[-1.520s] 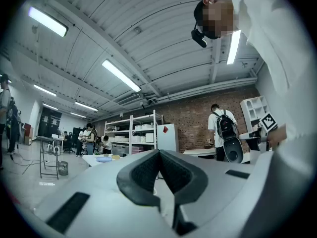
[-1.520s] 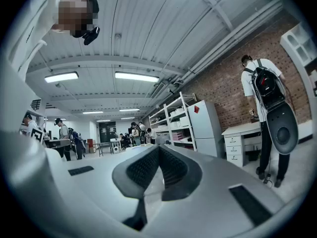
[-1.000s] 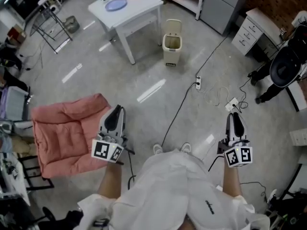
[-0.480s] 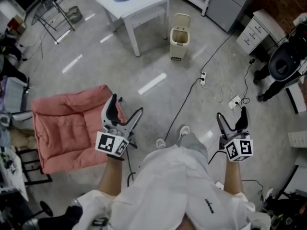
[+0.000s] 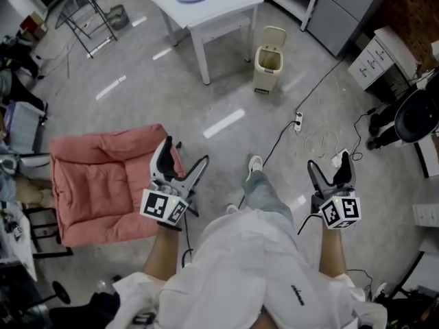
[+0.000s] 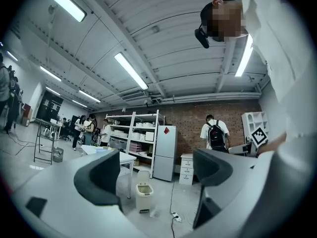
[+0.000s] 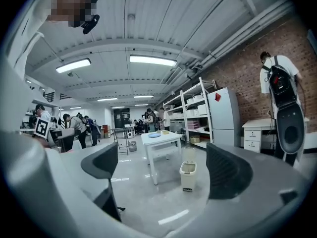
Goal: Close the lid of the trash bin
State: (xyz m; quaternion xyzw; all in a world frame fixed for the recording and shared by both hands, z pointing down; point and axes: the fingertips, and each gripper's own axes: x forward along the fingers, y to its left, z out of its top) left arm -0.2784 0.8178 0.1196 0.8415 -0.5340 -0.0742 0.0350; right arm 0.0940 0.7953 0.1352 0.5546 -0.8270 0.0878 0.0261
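Note:
A cream pedal trash bin stands on the grey floor beside a white table, its lid tipped up and open. It also shows far off in the left gripper view as the bin and in the right gripper view as the bin. My left gripper is open and empty, held level in front of me, well short of the bin. My right gripper is open and empty too, at the same distance on the other side. Both point toward the bin.
A pink cushioned chair sits at my left. A black cable and a power strip run across the floor between me and the bin. Drawers, a grey cabinet and an office chair line the right. People stand far back.
Both grippers went from shut to open. I have walked forward: the bin and table have come nearer, and one foot has stepped ahead.

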